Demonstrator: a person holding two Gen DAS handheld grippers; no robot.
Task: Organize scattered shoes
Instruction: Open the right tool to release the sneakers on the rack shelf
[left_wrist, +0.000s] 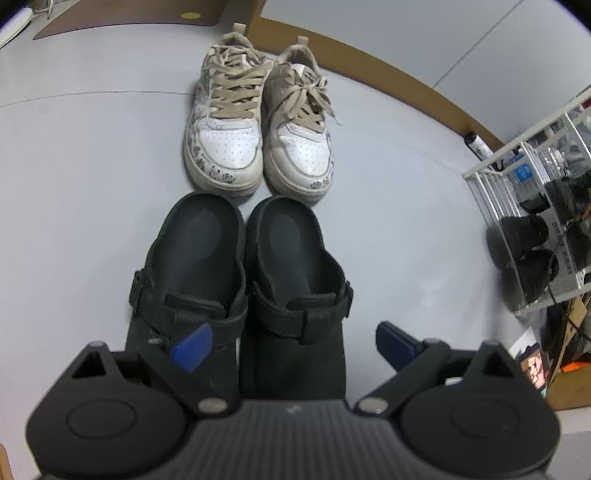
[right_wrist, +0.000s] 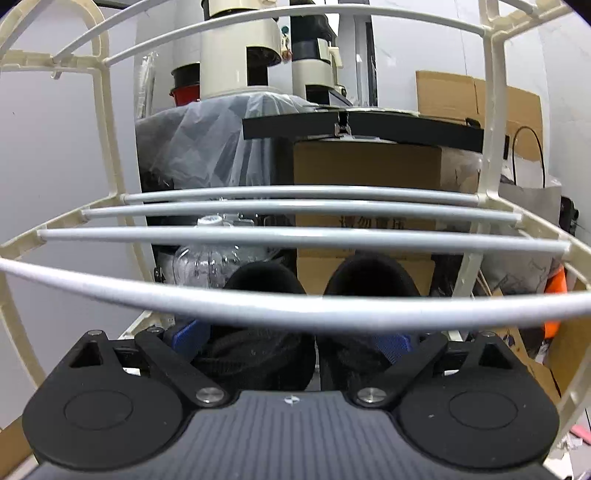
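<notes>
Grey, smooth flooring is filling my left wrist view, running far to a brown baseboard (left_wrist: 417, 83) under a pale wall. On that floor (left_wrist: 81, 206) I am seeing a pair of white sneakers (left_wrist: 258, 122) with tan laces sitting side by side at the far end, toes toward me, and a pair of black clogs (left_wrist: 240, 280) lying just near of them, also side by side. My left gripper (left_wrist: 291, 347) is hanging released over the clogs, its blue pads spread wide and gripping nothing. To the right a white shoe rack (left_wrist: 517, 166) is standing with dark shoes on a low shelf.

Through the right wrist view I am looking into that rack (right_wrist: 295, 236), between its grey bars. My right gripper (right_wrist: 295, 339) is sitting released, pads apart on either side of a pair of black shoes (right_wrist: 317, 291) resting on the lower shelf. Behind the rack, cardboard boxes (right_wrist: 369, 166) and plastic sheeting (right_wrist: 207, 136) are crowding the room.
</notes>
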